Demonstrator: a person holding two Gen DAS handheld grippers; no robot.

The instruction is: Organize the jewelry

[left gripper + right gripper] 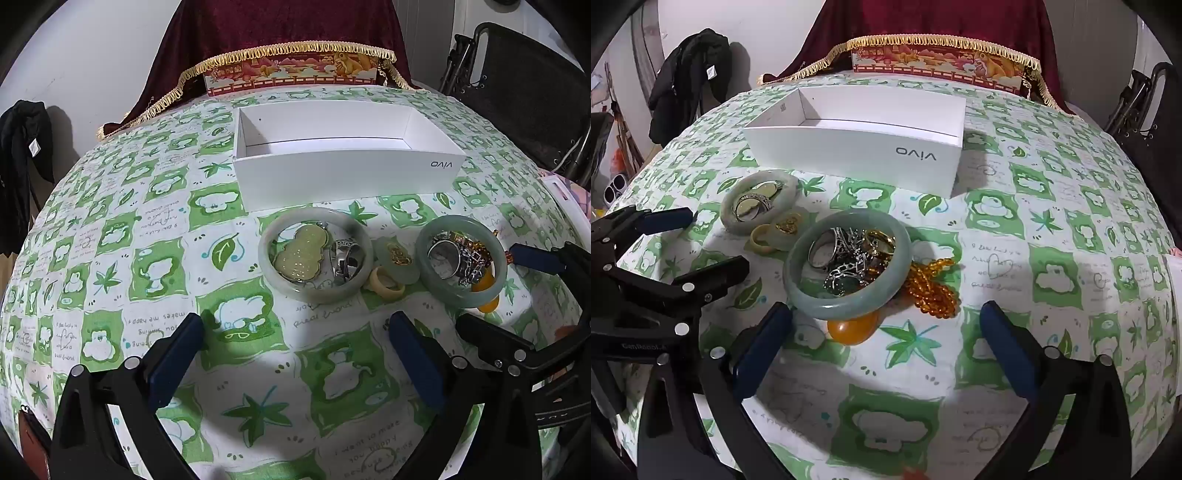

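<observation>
An empty white vivo box (347, 162) (857, 147) stands at the back of the table. In front lie two jade bangles. The left bangle (275, 275) (729, 218) rings a pale gourd pendant (299, 258) and a silver ring (345, 258). The right bangle (432, 280) (846, 306) rings several rings and chains. Between them lie a cream ring (384, 286) (761, 240) and a jade disc with gold (397, 256) (788, 225). Amber beads (932, 288) and an amber stone (853, 326) lie by the right bangle. My left gripper (295, 354) and right gripper (886, 347) are open and empty, short of the jewelry.
The table has a green and white patterned cloth (147, 258). A red decorated box under a maroon fringed cloth (291, 70) stands behind the white box. A black folding chair (524, 103) stands at the right, and dark clothing (687, 77) hangs at the left.
</observation>
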